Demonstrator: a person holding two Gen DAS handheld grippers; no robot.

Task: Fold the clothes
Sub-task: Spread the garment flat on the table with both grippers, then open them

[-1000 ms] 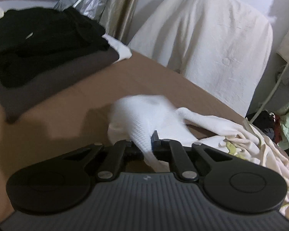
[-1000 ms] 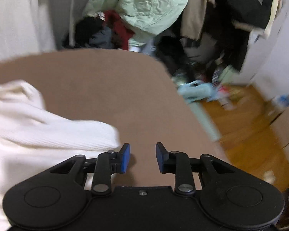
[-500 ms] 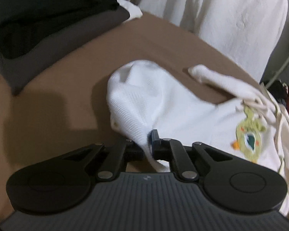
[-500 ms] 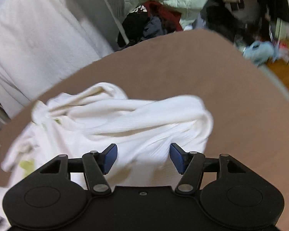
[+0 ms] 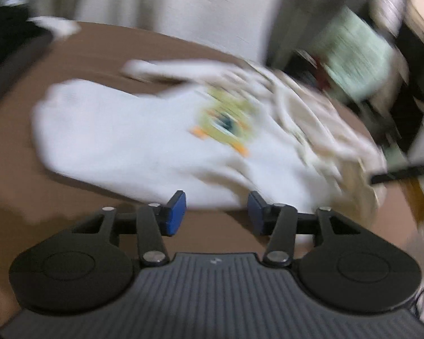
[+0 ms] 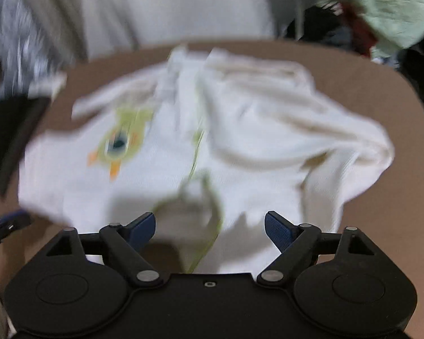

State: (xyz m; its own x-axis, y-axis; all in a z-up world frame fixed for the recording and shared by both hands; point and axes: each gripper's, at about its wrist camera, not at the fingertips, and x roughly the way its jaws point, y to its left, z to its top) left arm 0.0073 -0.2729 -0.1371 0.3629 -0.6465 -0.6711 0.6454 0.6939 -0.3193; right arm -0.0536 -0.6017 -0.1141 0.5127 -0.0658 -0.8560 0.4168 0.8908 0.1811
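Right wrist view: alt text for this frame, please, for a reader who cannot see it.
A white garment with a green and orange print lies crumpled on a brown table, blurred. The right gripper hovers open over its near edge, gripping nothing.

On the one brown table (image 6: pixel 381 65) lies one white garment (image 6: pixel 240 141) with one green and orange printed figure (image 6: pixel 121 141). At the left edge is one stack of dark folded clothes (image 6: pixel 5 135). Behind the table hang one white cloth (image 6: pixel 183 5) and one pale green quilted jacket (image 6: pixel 395 5). There are two grippers.
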